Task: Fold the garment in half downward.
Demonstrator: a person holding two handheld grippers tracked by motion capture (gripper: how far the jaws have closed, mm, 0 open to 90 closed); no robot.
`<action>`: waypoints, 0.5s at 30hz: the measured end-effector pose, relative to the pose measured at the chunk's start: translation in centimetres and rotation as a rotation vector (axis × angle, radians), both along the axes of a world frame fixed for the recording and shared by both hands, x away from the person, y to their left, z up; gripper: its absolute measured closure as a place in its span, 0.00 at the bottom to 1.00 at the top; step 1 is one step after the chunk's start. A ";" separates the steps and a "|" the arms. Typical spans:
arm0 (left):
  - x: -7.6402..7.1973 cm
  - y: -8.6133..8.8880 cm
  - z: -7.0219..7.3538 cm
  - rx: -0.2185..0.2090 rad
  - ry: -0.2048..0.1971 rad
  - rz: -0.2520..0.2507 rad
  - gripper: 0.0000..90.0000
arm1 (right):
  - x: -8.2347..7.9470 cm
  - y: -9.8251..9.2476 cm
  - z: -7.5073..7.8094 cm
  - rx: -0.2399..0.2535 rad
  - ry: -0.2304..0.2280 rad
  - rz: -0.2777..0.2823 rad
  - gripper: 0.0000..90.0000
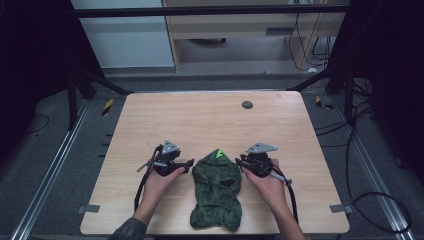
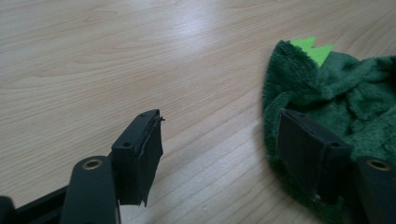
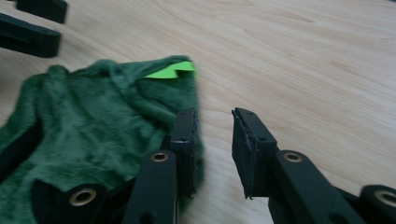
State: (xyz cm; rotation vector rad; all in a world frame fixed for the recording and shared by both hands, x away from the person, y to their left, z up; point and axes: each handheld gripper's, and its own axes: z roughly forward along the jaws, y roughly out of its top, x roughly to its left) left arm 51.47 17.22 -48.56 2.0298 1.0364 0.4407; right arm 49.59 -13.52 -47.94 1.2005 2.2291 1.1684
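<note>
Pale wood-grain counter (image 1: 210, 115) with rounded corners and a small dark round disc (image 1: 247, 105) near its far edge. Grey metal brackets (image 1: 88, 208) clamp its near corners. Grey carpeted floor (image 1: 45, 165) surrounds it, crossed by metal rails (image 1: 47, 180) at left and right. Yellow-and-black striped markers (image 1: 107, 106) lie on the floor beside the far corners. Black frame struts (image 1: 102, 82) angle down at both sides. Behind stand a white panel (image 1: 120, 40) and a light wooden cabinet (image 1: 235, 25); black cables (image 1: 370, 200) loop at right. Lighting is dim and even.

Each black gripper (image 1: 186, 165) is topped by a grey three-cornered plate; brass-ringed screws are set in the jaws; a black cable (image 1: 140, 190) is trailed; a dark sleeve (image 1: 129, 231) is worn
</note>
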 end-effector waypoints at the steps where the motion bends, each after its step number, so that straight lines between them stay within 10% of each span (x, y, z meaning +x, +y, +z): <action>1: 0.0 0.0 0.0 0.000 0.000 0.000 0.35 | 0.0 0.0 0.0 0.000 0.000 0.000 0.78; 6: 0.0 -0.6 -0.1 -0.002 -0.011 -0.006 0.36 | 0.4 0.7 -0.6 0.000 0.013 -0.003 0.56; 15: 0.1 -2.0 -0.9 0.051 0.029 -0.036 0.39 | 0.4 1.1 -1.2 -0.009 0.040 0.000 0.57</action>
